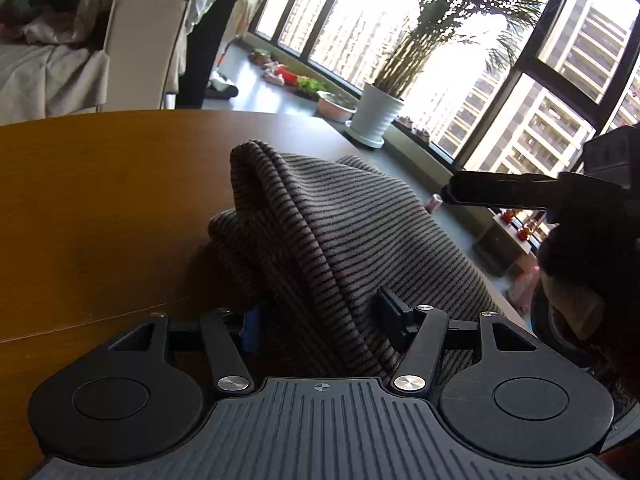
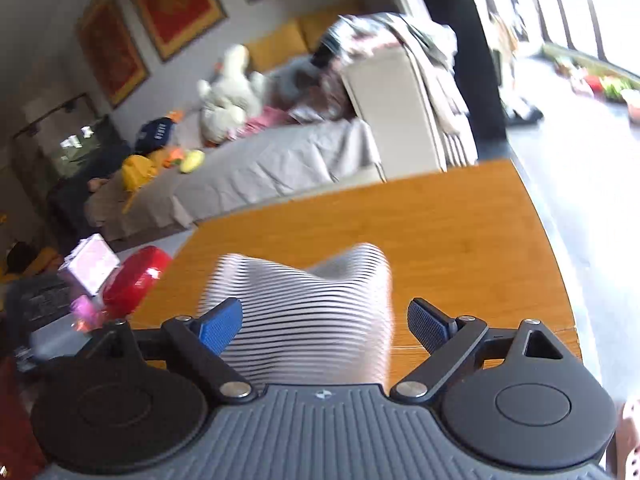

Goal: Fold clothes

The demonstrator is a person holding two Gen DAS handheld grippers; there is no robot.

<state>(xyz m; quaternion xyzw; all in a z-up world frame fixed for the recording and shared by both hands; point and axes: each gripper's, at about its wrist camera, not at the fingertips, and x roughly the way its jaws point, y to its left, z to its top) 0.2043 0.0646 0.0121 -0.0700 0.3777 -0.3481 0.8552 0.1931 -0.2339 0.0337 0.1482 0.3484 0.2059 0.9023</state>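
Observation:
A grey garment with thin dark stripes point(image 1: 320, 240) is bunched up on the wooden table point(image 1: 100, 200). In the left wrist view my left gripper point(image 1: 320, 320) has its blue-padded fingers wide apart with the cloth heaped between and over them; the jaws do not pinch it. The other gripper's black finger point(image 1: 500, 190) shows at the right, above the cloth. In the right wrist view my right gripper point(image 2: 324, 326) is open, and the striped garment point(image 2: 312, 312), blurred, rises between the blue fingers point(image 2: 220, 326) over the table point(image 2: 440, 240).
A white potted plant point(image 1: 374, 120) and bowls stand on the floor by the windows behind the table. A sofa with clothes and toys point(image 2: 280, 152) lies beyond the table's far edge. A red object and a pink box point(image 2: 120, 280) sit off the table's left corner.

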